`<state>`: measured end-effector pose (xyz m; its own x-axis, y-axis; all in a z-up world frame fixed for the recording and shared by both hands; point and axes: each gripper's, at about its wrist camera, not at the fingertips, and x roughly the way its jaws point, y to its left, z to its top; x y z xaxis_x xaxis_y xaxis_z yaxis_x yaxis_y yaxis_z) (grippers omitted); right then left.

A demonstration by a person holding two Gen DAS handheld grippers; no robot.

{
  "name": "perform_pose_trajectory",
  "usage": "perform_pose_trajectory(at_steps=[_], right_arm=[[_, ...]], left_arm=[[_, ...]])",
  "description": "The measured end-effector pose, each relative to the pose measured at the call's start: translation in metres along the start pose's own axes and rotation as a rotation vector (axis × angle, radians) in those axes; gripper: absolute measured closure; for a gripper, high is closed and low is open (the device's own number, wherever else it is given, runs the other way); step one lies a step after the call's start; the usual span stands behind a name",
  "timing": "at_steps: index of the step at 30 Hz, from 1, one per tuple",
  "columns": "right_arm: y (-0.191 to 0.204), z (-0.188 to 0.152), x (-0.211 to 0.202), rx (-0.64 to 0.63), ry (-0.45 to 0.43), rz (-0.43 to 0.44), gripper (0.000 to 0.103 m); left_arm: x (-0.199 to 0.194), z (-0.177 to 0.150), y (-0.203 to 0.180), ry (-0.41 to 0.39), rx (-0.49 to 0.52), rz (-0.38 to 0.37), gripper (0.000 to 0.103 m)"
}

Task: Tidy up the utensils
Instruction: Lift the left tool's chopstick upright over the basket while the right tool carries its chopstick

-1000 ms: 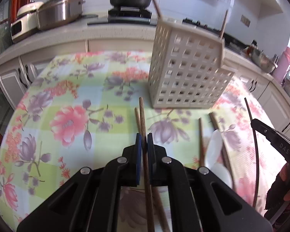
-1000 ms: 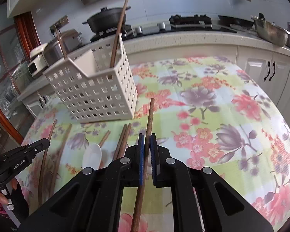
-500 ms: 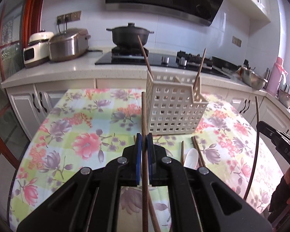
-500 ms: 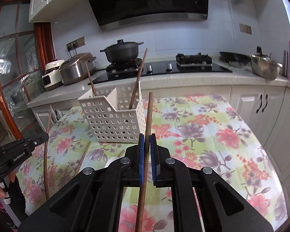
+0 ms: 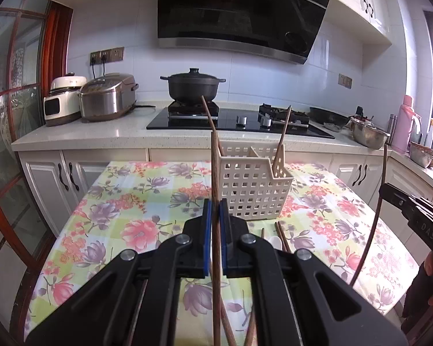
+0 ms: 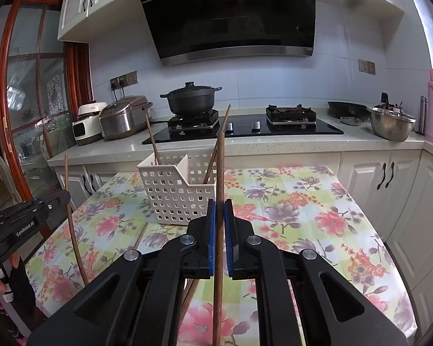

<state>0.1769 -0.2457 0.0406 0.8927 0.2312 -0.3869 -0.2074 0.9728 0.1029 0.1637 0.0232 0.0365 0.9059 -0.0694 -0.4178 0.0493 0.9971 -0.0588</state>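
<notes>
2 chopsticks already standing in the slotted basket. Left gripper and right gripper each clamped on 1 wooden chopstick, raised above the counter; several chopsticks and a white spoon left lying there.

Wooden chopstick; perforated plastic basket

**Basket mid-table, counter behind**

The basket stands at frame centre on the table, two chopsticks leaning in it. Loose chopsticks lie before it. Behind, the pot sits upper centre, cookers upper left.
</notes>
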Motion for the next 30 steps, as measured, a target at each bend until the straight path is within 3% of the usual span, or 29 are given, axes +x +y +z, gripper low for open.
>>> perform_pose_trajectory(at_steps=[30], right_arm=[[0.005,0.024,-0.002,-0.040,-0.059,-0.008,0.095]], left_arm=[[-0.008,0.023,-0.006,-0.053,0.038,-0.007,0.098]])
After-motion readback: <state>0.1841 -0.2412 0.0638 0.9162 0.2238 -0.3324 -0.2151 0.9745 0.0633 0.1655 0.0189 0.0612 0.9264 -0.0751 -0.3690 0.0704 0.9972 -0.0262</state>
